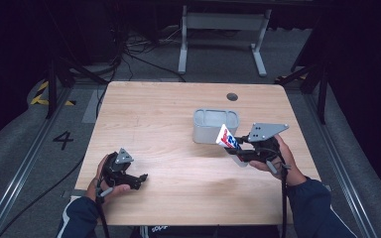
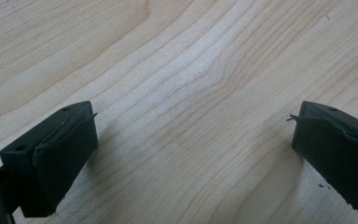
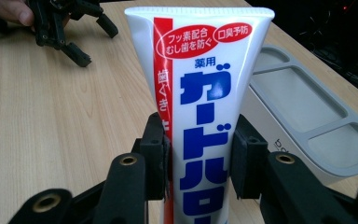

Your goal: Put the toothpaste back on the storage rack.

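The right claw (image 3: 196, 156) was clamped on a tube (image 3: 200, 107) of toothpaste, its two pads pressing the tube's sides near mid-length, with the flat crimped end pointing away from the claw. In the high view that claw (image 1: 239, 148) held the tube (image 1: 228, 138) off the bench (image 1: 178, 148), tilted, its far end just at the near wall of a grey bin (image 1: 216, 126). From the claw, the bin (image 3: 307, 126) lay just beyond and to one side, and it showed three compartments, all of which looked empty.

So the pick-up looked done: the tube was lifted and brought up to the bin. What seemed left was to carry it over the rim, lower it into a compartment and let go.

The left claw (image 1: 138, 178) sat well apart, across the bench from the right one, low over the wood. Its jaws stood wide apart with nothing between them, bare bench (image 2: 191, 93) showing in the gap.

Counted: one tube, one bin, two claws, one bench.
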`<state>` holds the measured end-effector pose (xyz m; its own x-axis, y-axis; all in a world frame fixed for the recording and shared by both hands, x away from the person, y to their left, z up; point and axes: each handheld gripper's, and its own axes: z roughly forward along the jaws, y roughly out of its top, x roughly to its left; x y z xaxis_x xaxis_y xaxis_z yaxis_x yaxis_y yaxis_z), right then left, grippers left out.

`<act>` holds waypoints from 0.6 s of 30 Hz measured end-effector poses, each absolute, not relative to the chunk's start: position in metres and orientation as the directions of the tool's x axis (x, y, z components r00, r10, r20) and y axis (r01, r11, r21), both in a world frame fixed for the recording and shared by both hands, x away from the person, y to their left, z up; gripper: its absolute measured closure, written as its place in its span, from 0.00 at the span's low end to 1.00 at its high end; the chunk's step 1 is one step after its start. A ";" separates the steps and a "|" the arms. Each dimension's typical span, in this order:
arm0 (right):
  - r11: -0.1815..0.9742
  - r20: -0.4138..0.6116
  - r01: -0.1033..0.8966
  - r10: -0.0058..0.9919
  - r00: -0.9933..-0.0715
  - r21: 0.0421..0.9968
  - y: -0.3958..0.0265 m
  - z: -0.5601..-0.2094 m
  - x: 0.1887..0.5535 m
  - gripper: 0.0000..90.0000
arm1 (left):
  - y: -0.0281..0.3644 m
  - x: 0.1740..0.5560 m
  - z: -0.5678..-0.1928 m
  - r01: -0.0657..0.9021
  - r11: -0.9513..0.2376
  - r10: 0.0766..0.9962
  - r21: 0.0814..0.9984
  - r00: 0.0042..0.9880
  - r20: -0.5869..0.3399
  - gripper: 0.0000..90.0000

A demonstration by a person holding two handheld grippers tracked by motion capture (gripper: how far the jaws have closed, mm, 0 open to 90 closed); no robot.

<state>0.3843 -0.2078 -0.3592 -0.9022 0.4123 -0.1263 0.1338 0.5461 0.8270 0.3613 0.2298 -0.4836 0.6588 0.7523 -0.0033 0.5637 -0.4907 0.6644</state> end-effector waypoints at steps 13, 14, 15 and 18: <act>0.493 -0.129 0.117 0.436 -0.890 0.862 -0.210 -0.346 0.387 0.71 | 0.230 0.361 -0.484 0.564 -0.490 0.753 0.664 0.658 -0.003 0.01; 0.489 -0.128 0.118 0.441 -0.888 0.864 -0.210 -0.345 0.388 0.71 | 0.230 0.361 -0.484 0.564 -0.491 0.753 0.664 0.658 -0.003 0.01; 0.484 -0.124 0.119 0.442 -0.889 0.867 -0.211 -0.344 0.390 0.71 | 0.230 0.361 -0.484 0.564 -0.491 0.753 0.664 0.658 -0.003 0.01; 0.466 -0.116 0.124 0.452 -0.884 0.876 -0.212 -0.342 0.393 0.71 | 0.230 0.361 -0.484 0.564 -0.491 0.753 0.664 0.658 -0.003 0.01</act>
